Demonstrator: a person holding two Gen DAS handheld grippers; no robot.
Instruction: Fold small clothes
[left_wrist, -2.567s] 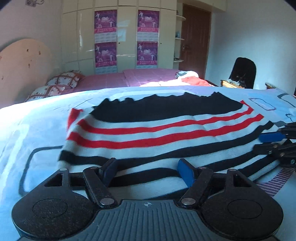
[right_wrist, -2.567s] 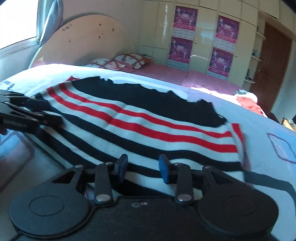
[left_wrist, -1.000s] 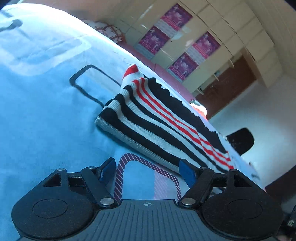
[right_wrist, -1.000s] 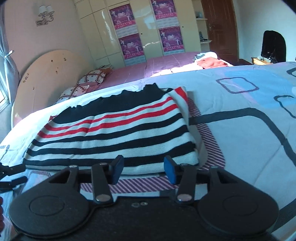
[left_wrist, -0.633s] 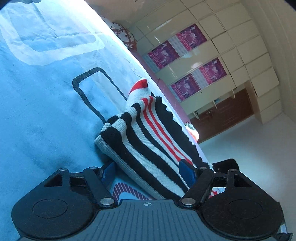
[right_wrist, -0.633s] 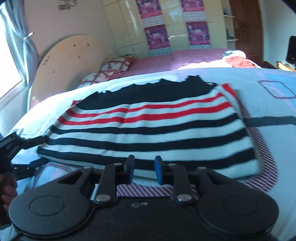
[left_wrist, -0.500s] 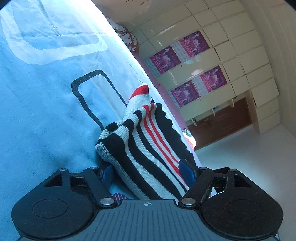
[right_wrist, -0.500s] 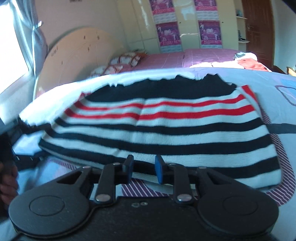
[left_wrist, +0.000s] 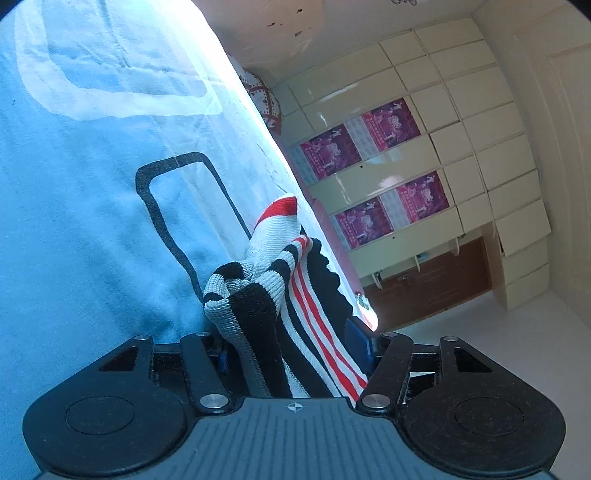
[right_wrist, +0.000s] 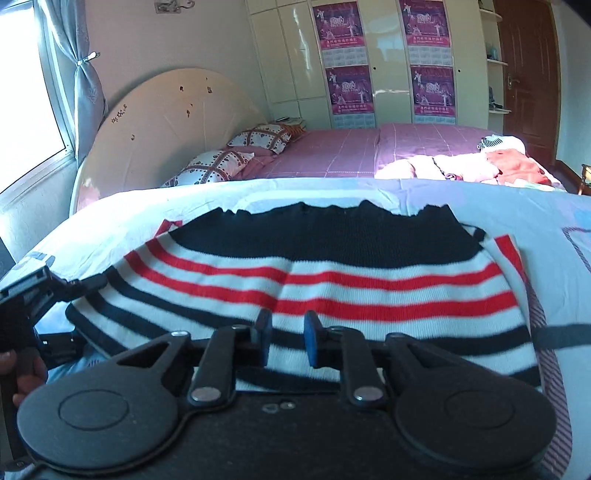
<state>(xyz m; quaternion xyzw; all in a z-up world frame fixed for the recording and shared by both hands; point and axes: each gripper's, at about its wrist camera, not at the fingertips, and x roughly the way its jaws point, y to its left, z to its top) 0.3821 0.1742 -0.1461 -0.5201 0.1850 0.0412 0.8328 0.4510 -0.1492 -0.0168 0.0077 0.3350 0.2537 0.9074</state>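
Observation:
A folded striped sweater (right_wrist: 332, 280), black, white and red, lies on a light blue bedspread (right_wrist: 554, 206). My left gripper (left_wrist: 291, 347) is rolled on its side with wide open jaws around the sweater's left end (left_wrist: 258, 306), which bunches up between the fingers. It also shows at the left of the right wrist view (right_wrist: 85, 284), at that same end. My right gripper (right_wrist: 286, 334) hovers over the sweater's near edge, its blue pads a narrow gap apart with nothing between them.
A second bed with a pink cover (right_wrist: 351, 155), patterned pillows (right_wrist: 236, 155) and a clothes pile (right_wrist: 491, 164) stands behind. Cream wardrobes with purple posters (right_wrist: 347, 59) line the far wall. A brown door (right_wrist: 528, 74) is at right, a curtained window (right_wrist: 29, 92) at left.
My left gripper has pushed onto the sweater's left end, which now bunches up between its fingers. My right gripper has moved forward over the sweater's near edge, its narrow gap unchanged.

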